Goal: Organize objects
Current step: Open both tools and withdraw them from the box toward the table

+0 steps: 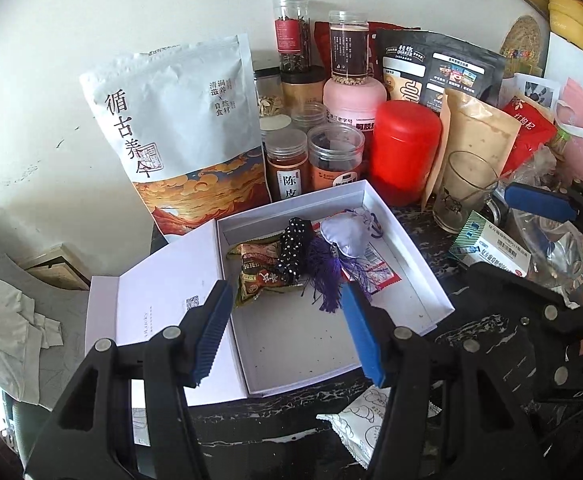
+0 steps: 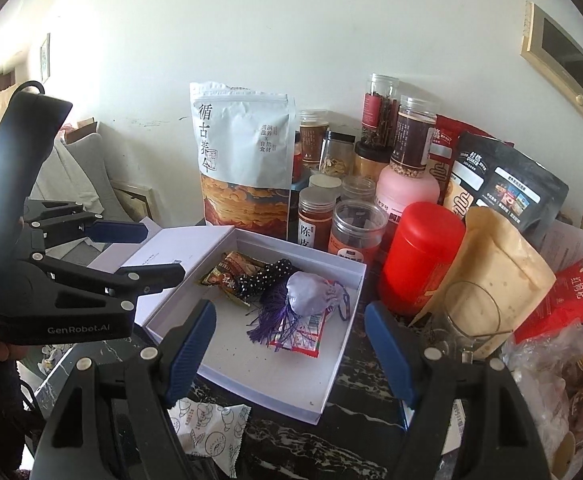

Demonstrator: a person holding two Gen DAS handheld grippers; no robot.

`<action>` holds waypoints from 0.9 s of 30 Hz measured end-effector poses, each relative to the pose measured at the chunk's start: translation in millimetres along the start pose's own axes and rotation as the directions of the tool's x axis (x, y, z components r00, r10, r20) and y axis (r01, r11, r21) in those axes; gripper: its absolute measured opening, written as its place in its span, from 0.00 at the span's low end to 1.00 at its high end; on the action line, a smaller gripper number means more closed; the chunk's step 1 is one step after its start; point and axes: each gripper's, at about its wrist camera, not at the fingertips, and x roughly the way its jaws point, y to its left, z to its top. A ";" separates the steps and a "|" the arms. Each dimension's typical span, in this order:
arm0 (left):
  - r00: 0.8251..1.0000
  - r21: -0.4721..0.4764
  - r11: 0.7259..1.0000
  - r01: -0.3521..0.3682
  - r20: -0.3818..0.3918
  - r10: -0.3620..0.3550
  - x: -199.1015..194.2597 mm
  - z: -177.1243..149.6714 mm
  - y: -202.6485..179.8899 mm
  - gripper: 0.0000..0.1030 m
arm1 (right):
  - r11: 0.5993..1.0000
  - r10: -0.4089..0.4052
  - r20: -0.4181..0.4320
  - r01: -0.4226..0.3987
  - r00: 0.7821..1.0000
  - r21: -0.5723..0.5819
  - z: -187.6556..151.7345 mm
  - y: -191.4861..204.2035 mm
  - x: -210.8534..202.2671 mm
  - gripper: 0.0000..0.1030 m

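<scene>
I have both grippers hanging over the dark marbled desk [image 1: 431, 240], each pointing down at the white box [image 1: 419, 280] that sits mid-frame with its lid [image 1: 159, 280] folded open to the left. My left gripper [image 1: 287, 332] fills the bottom of its own view, jaws apart and holding nothing, the blue pads framing the near end of the box. My right gripper [image 2: 291, 348] is the same in its view: jaws set wide, nothing between them, the box showing through the gap. In the box, bunched toward its far end, lie a snack packet [image 1: 257, 274], a black dotted pouch [image 1: 293, 248], a purple tassel [image 1: 325, 280], a pale lilac sachet [image 1: 343, 236] and a red-and-white packet [image 1: 379, 268] partly under the tassel; the near half of the box floor is bare. A white printed packet [image 2: 211, 428] lies on the desk just in front of the box, low in frame. Behind the box stand a tall white bag [image 1: 171, 120], a cluster of jars [image 1: 335, 156], a red canister [image 1: 405, 148] and a glass [image 1: 463, 188] to the right.
</scene>
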 end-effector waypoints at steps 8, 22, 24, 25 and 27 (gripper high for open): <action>1.000 0.007 1.000 0.005 0.009 -0.005 -29.0 -30.5 -8.0 0.54 | 1.000 0.000 0.003 0.000 1.000 0.000 -26.2 15.1 -25.2 0.75; 0.999 0.019 0.999 0.037 -0.016 -0.037 -45.2 -95.4 -19.6 0.54 | 1.000 0.007 -0.031 -0.007 0.999 0.015 -82.0 38.1 -45.2 0.75; 0.999 0.021 0.999 0.035 -0.026 -0.035 -44.7 -105.1 -21.6 0.54 | 1.000 0.009 -0.044 -0.008 0.999 0.019 -90.2 39.5 -43.8 0.75; 0.999 0.023 0.999 0.035 -0.030 -0.035 -43.5 -109.3 -22.4 0.54 | 1.000 0.009 -0.049 -0.008 0.999 0.022 -93.6 39.8 -43.2 0.75; 0.999 0.023 0.999 0.038 -0.037 -0.037 -41.7 -117.3 -23.4 0.54 | 0.999 0.011 -0.062 -0.009 0.998 0.032 -101.7 40.5 -41.1 0.75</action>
